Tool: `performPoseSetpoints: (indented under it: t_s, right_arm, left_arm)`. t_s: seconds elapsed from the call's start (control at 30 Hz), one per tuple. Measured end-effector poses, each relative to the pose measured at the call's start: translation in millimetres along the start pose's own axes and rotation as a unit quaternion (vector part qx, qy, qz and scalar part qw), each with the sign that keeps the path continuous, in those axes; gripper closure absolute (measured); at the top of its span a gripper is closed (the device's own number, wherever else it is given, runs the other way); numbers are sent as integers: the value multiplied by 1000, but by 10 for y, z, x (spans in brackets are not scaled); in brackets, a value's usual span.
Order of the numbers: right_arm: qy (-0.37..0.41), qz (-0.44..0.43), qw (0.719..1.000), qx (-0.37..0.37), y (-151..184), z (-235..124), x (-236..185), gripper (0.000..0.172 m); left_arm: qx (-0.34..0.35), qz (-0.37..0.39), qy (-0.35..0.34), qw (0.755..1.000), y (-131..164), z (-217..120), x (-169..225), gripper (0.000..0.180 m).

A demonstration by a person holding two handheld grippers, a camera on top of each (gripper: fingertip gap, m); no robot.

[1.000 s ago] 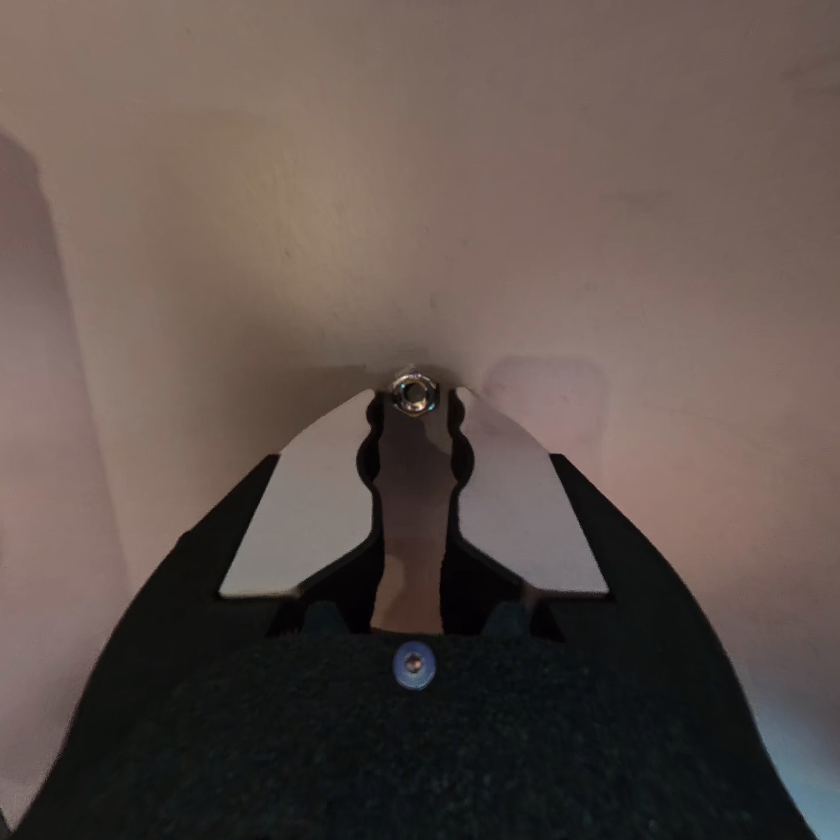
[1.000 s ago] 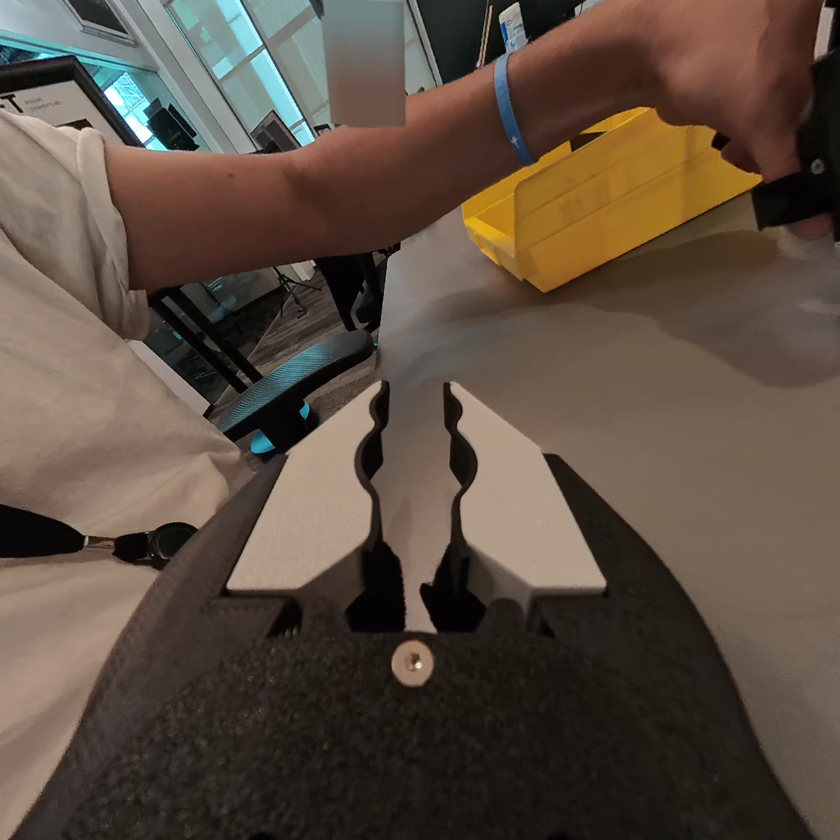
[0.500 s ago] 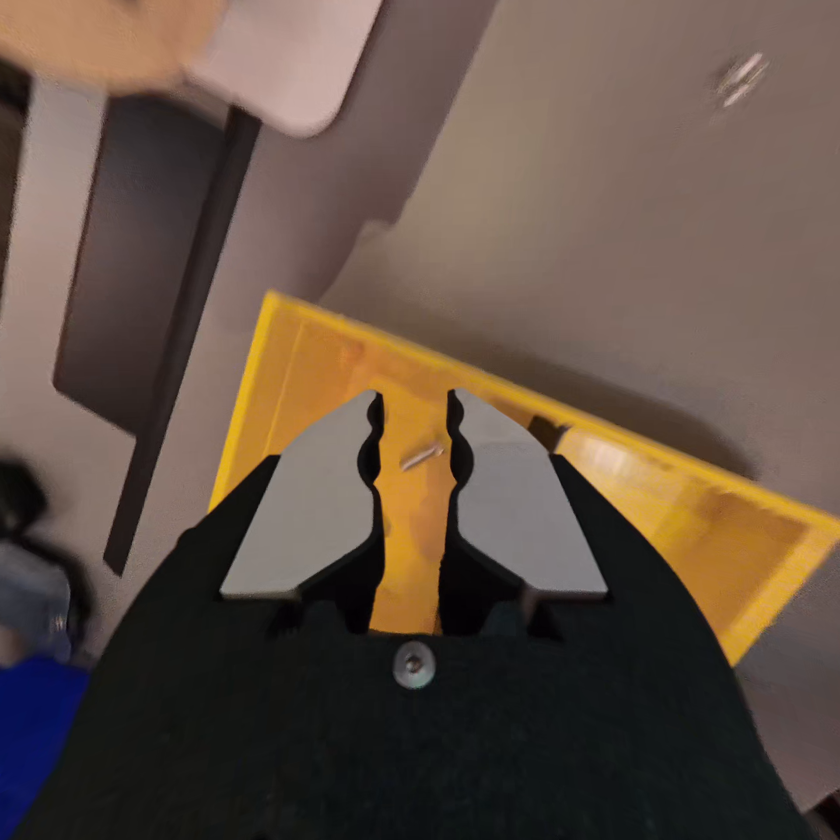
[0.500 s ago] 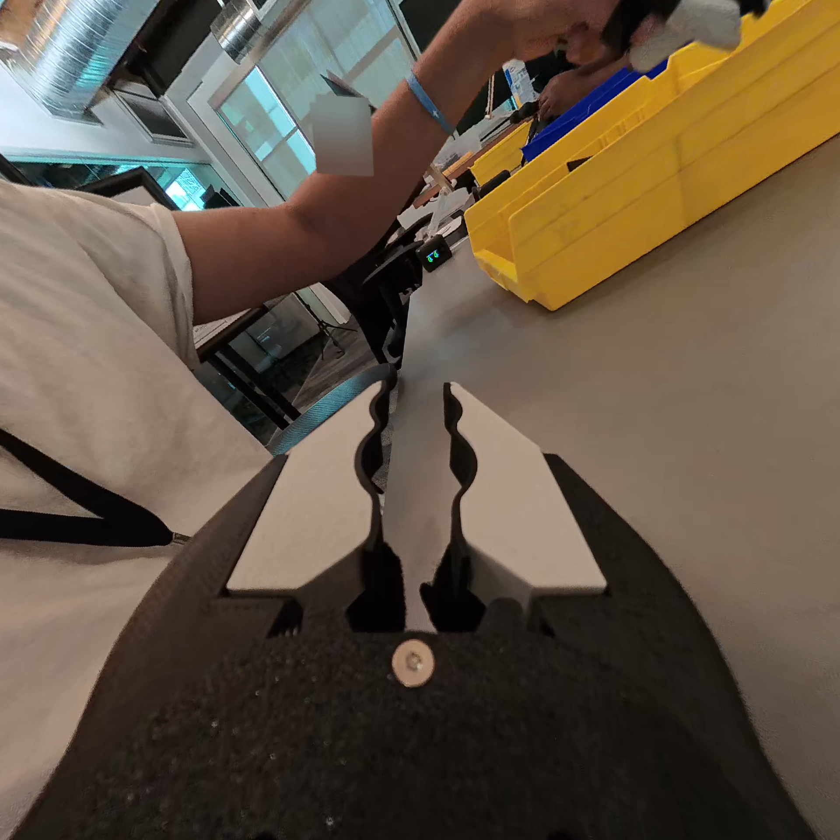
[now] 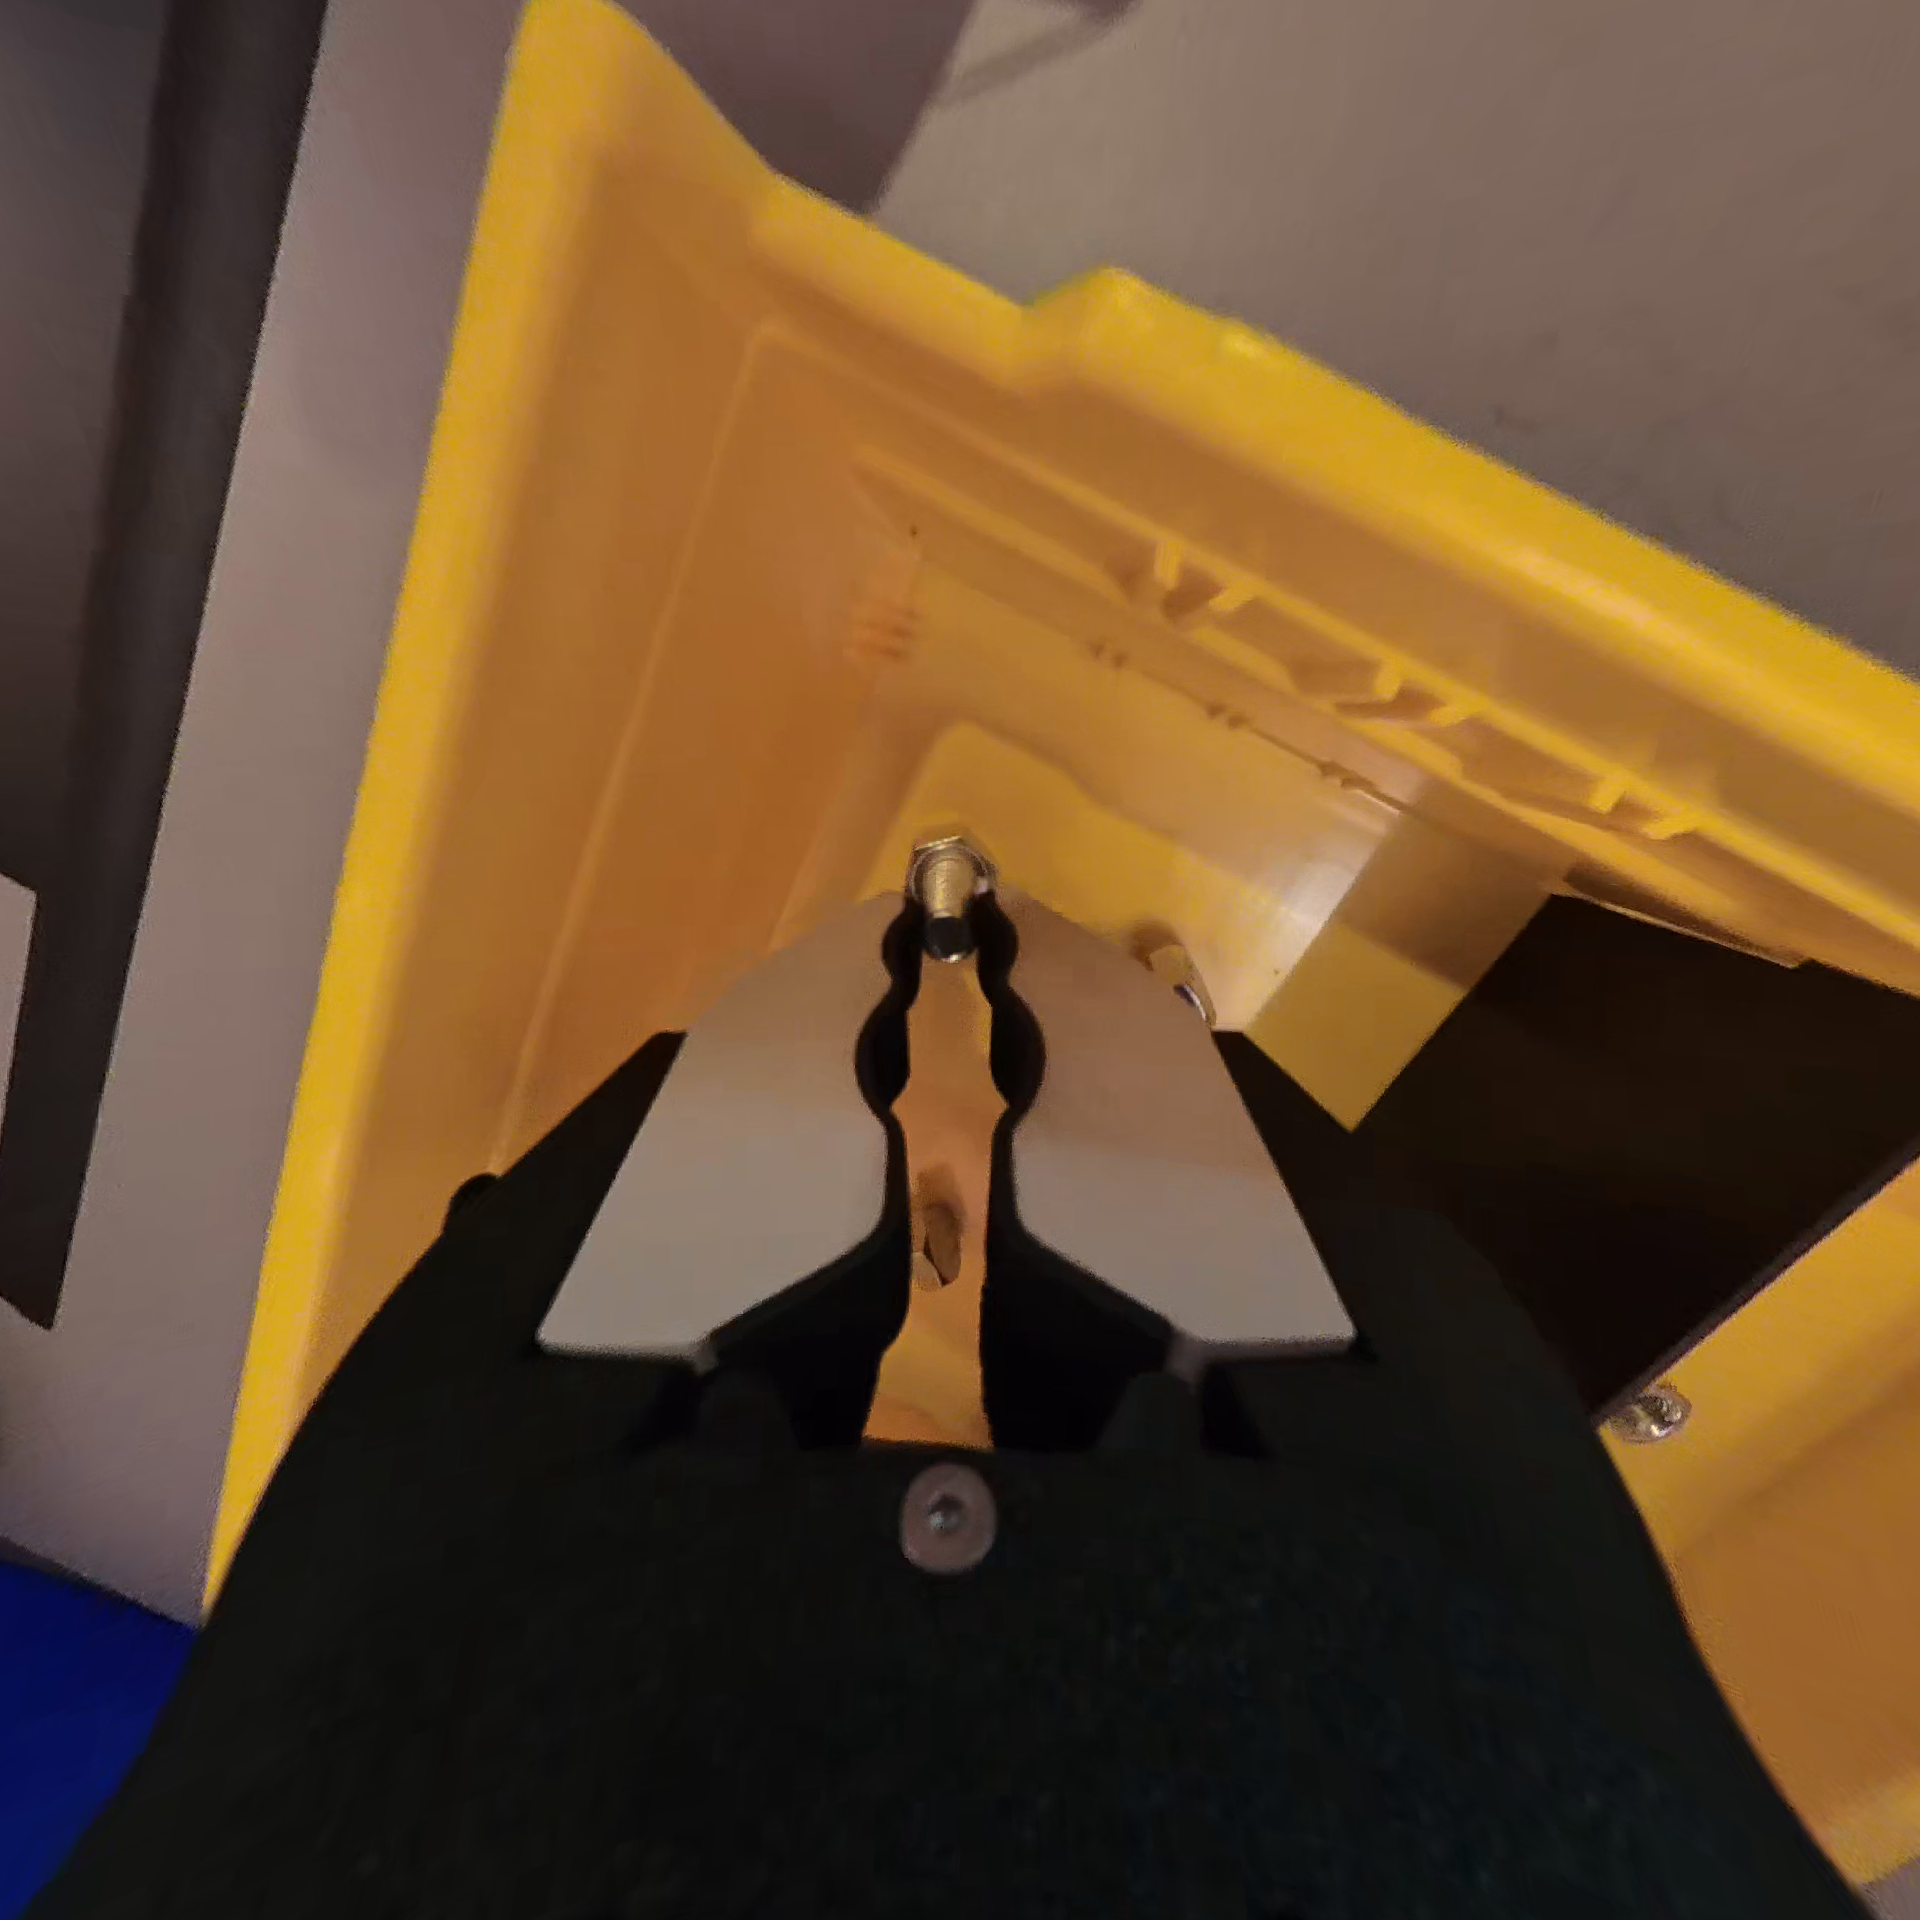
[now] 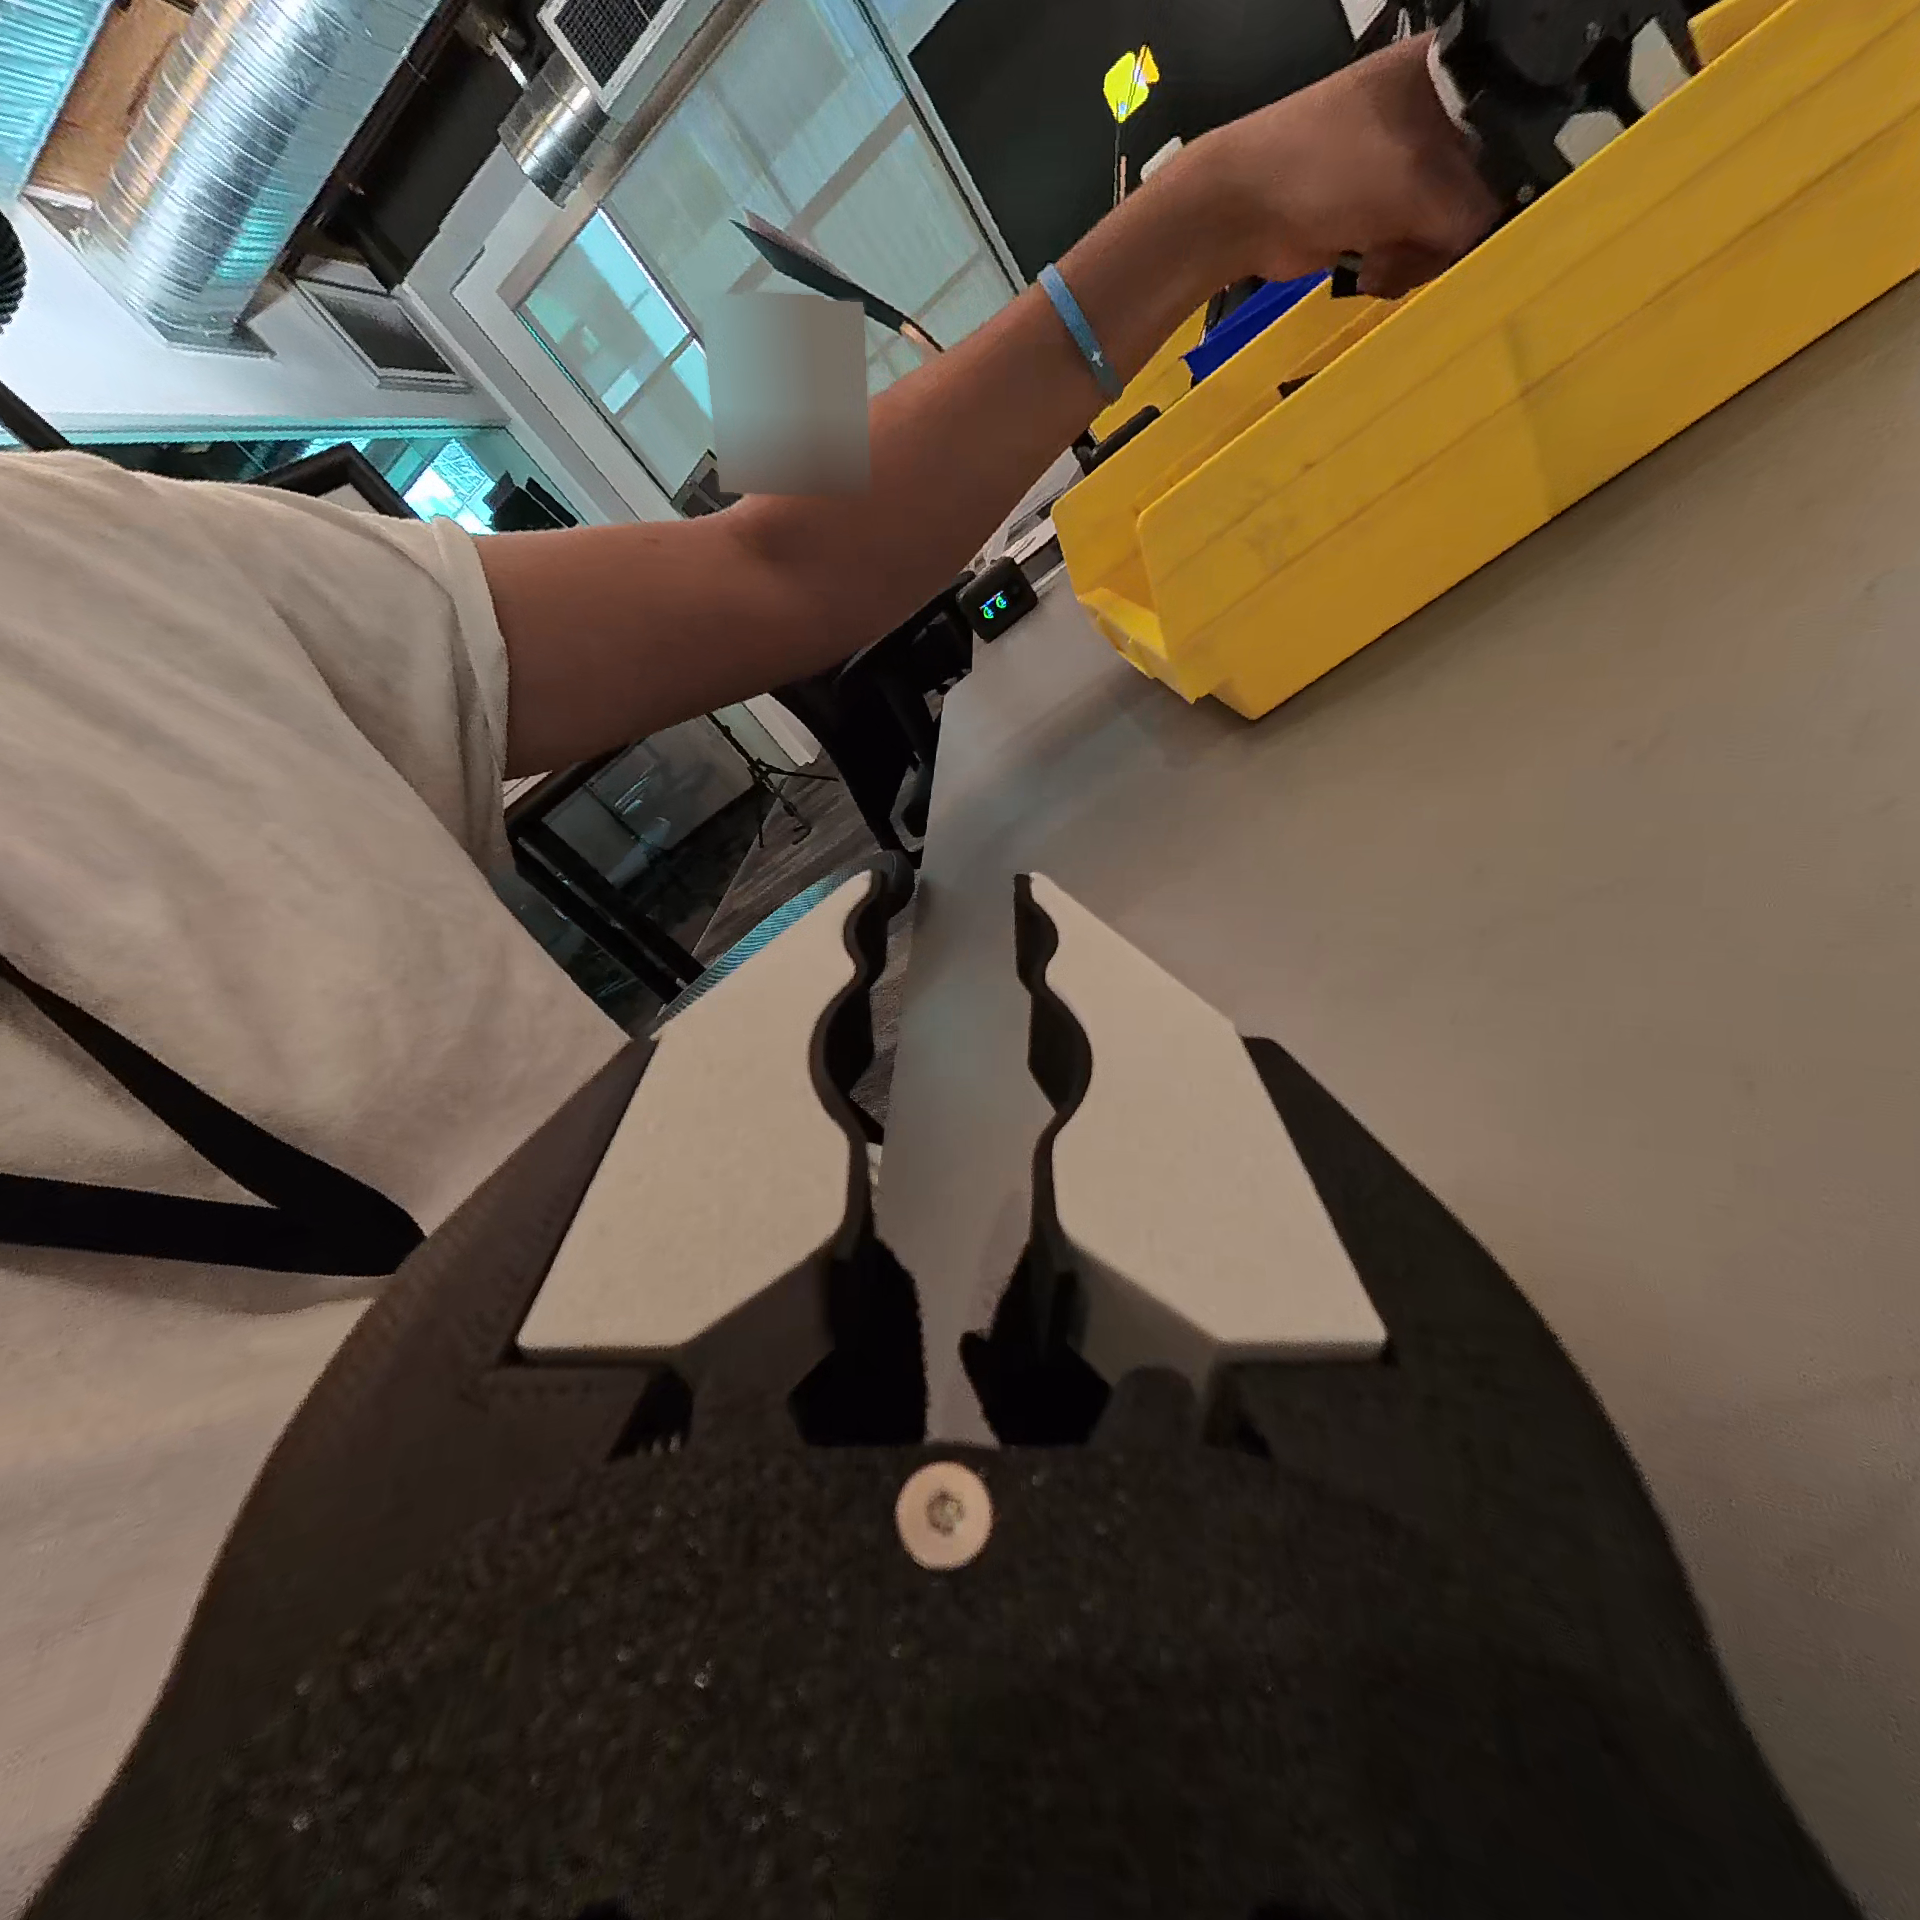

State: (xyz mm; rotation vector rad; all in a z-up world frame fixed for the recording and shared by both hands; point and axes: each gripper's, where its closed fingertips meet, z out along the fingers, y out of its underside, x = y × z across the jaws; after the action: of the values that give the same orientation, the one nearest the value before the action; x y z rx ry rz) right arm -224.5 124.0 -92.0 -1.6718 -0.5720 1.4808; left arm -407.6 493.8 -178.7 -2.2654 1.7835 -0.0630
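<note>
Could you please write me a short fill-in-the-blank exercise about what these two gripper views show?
1. The left gripper reaches into a ____ bin.
2. A metal ____ sits between its fingertips.
3. The right gripper has its jaws ____, nothing between them.
4. It hovers over the grey ____.

Missing words: yellow; bolt; open; table

Black gripper (image 6: 945, 894), white jaws, cream sleeve (image 6: 312, 665)
</note>
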Motion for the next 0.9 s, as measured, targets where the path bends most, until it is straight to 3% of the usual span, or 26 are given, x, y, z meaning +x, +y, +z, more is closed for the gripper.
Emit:
performPoseSetpoints:
  t_s: [0.03,0.13,0.3,0.4,0.53,0.6,0.7,0.8,0.9]
  right_arm:
    - [1,1,1000,1,-5,-3,7,148]
    - [2,5,1000,6,-32,-7,25,148]
    - [13,-12,1000,10,-75,-17,63,147]
    - [23,-42,998,35,-241,-27,107,143]
    - [12,-47,996,69,-646,35,166,137]
    - [-19,-48,993,104,-965,81,75,137]
    - [-65,-46,986,144,-1338,154,-100,137]
    - [-73,-46,989,122,-1328,263,-122,137]
    - [-80,-60,990,95,-1195,259,-146,144]
  left_arm:
    - [-8,3,-3,1000,27,-10,-8,171]
    - [10,15,-17,1000,2,-164,-7,171]
    - [201,49,-32,978,-447,-1003,349,171]
    - [358,95,-2,929,-772,-1632,970,171]
    - [530,143,104,829,-1117,-2239,2026,171]
    - [566,161,136,797,-1236,-2332,2421,171]
    - [584,184,157,775,-1386,-2287,2818,171]
    - [584,195,176,768,-1484,-2187,3053,171]
    - [550,215,209,779,-1498,-2074,3191,171]
